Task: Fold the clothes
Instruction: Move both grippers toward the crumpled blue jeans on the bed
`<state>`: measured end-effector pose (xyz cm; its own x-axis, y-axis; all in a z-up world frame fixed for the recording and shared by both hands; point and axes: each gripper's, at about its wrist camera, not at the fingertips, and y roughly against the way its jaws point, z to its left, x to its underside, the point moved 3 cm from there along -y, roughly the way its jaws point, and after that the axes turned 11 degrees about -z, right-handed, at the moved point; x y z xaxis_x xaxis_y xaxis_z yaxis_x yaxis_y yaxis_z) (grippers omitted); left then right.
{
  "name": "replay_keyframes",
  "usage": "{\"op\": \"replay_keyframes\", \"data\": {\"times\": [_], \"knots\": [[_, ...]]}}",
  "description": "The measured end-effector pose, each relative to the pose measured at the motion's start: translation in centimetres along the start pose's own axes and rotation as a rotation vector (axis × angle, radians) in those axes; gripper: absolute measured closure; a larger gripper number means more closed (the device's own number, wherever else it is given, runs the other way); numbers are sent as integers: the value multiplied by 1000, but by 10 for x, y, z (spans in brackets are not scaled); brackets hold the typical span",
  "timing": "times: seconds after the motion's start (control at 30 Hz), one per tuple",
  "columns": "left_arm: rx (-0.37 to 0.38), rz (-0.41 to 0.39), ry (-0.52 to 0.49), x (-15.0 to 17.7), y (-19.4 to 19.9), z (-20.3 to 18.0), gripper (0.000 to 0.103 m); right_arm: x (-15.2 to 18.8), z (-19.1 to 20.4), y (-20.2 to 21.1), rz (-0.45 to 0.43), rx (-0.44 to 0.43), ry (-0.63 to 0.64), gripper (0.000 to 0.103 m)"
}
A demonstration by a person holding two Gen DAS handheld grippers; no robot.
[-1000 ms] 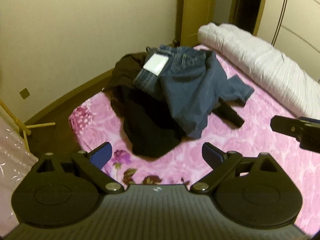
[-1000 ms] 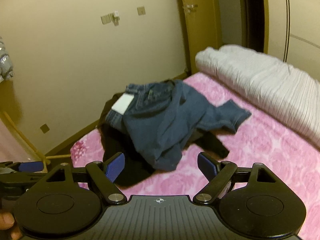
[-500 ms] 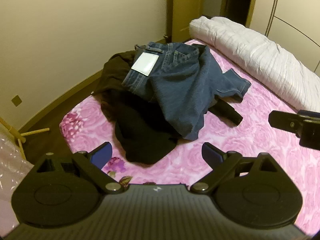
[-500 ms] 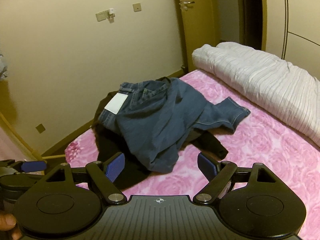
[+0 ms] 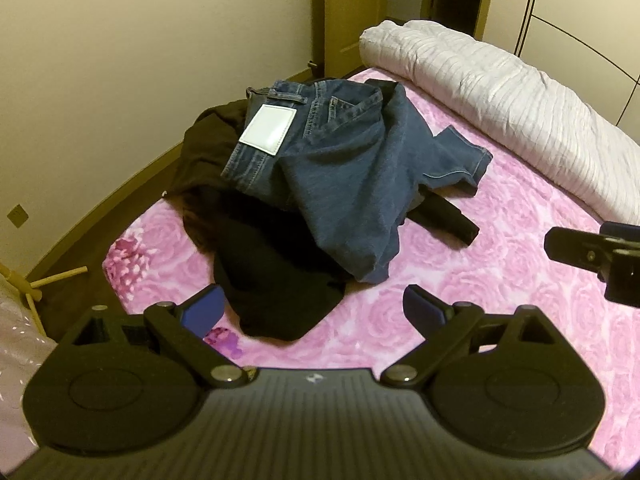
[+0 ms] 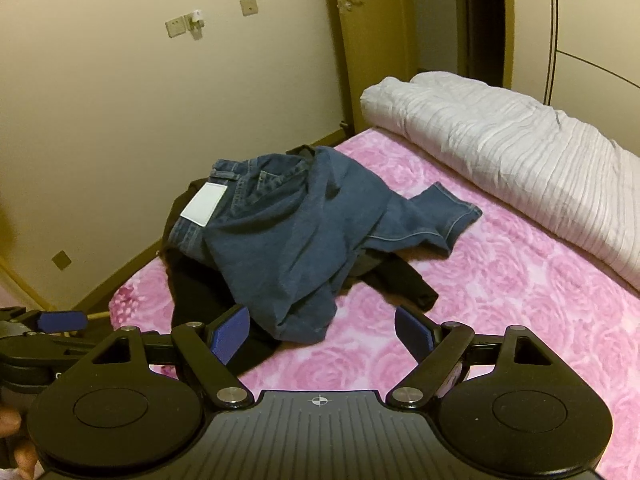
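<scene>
- Jeans lie crumpled atop a black garment on the pink floral bed.
- Left tongs and right tongs hover spread wide, empty.
- Best first move, probably: pinch the waistband, lift the jeans free, then spread them flat.

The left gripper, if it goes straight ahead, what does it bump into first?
Probably the black garment: it lies right between the open left gripper fingers, nearer than the jeans. Depth is hard to judge.
</scene>
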<state>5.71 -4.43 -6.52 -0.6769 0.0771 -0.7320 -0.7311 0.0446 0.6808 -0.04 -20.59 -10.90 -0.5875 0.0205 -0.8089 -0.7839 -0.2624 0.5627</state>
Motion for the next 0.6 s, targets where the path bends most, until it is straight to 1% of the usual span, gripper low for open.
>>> {"op": "replay_keyframes", "data": {"times": [0.1,0.2,0.3,0.6], "knots": [[-10,19,-7,1,-5,-2,9,1,-3,-2,6,7,-3,20],[-40,38,-11,1,-9,-4,10,3,-6,-3,13,13,-9,20],[-31,44,-9,2,-11,-6,11,4,-9,-3,19,17,-16,20],[-16,61,46,4,-13,-5,11,3,-14,-4,25,20,-26,20]]}}
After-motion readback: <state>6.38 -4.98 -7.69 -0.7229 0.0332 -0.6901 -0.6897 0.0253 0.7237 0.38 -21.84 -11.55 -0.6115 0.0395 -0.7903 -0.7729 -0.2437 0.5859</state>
